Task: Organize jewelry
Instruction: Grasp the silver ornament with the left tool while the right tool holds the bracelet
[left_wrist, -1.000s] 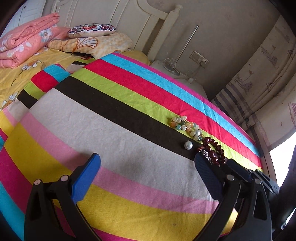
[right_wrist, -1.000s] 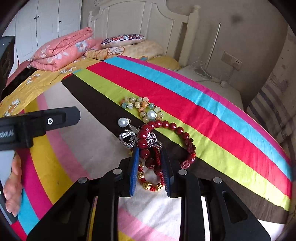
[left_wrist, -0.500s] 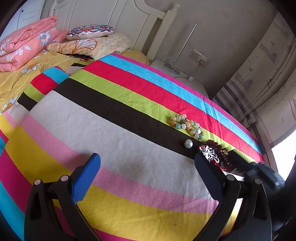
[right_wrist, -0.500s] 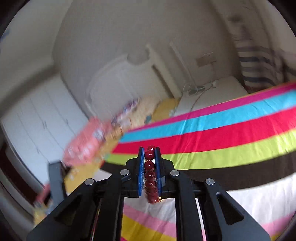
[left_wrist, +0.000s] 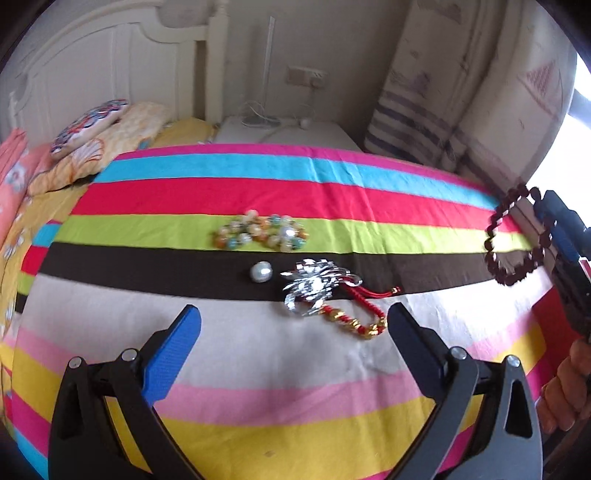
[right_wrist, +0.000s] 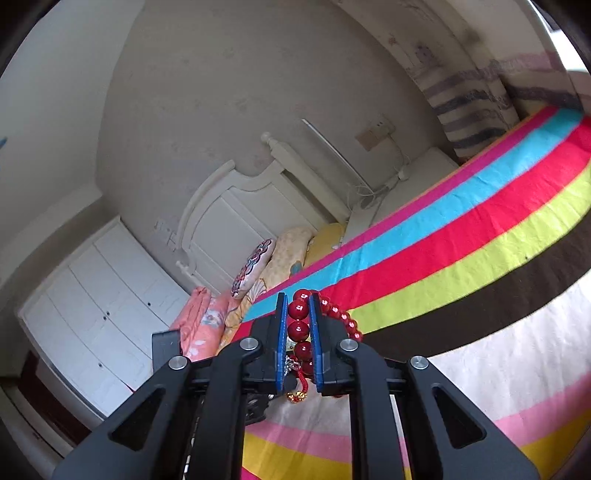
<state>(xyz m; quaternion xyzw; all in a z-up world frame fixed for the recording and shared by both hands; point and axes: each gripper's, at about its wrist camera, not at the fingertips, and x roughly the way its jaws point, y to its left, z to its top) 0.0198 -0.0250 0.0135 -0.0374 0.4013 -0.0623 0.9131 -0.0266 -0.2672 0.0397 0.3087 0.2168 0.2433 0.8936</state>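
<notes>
A striped blanket covers the bed, its bands running pink, blue, red, lime, brown, cream, pink and yellow. At the head end stands a white headboard, with a patterned cushion lying on a yellow floral pillow. A folded pink quilt sits at the far left edge. White wardrobes line the wall. A wall socket hangs above a white nightstand, beside striped curtains.

Red beads, rainbow-striped blanket
</notes>
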